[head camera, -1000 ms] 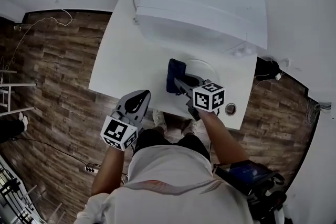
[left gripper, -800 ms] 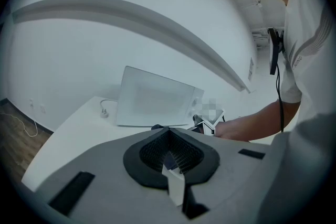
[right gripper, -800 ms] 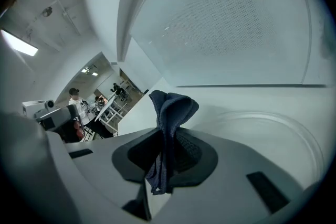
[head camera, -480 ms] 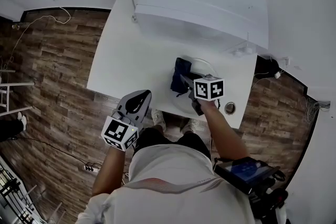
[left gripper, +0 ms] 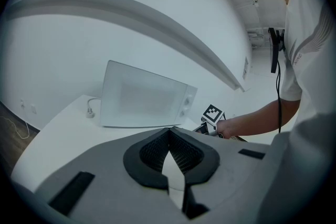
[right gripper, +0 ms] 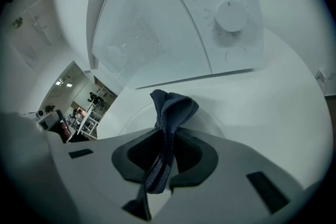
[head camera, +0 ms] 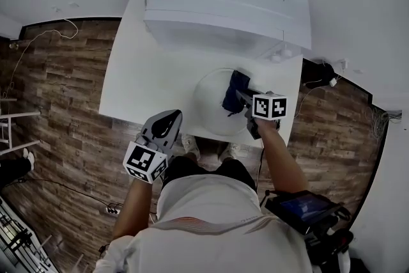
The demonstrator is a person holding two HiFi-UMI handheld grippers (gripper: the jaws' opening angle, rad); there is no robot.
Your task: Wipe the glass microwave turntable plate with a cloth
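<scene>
Glass turntable plate [head camera: 208, 105] lies on the white surface [head camera: 140, 73] in front of the microwave [head camera: 230, 3]. In the head view the right hand-held gripper [head camera: 243, 98] sets a dark blue cloth [head camera: 234, 89] on the plate's right part, while the left hand-held gripper [head camera: 165, 121] hangs at the surface's near edge. Only the left gripper view shows its jaws closed together and empty. The right gripper view shows the cloth pinched between that gripper's jaws, and the microwave's dial [right gripper: 231, 14].

Wide bare stretch on the table's [head camera: 144, 83] left half, open passage there. The microwave [head camera: 230, 3] walls off the far side. On the right, the right gripper [head camera: 241, 96] and its cloth [head camera: 234, 89] crowd the plate [head camera: 208, 102], near the microwave's front.
</scene>
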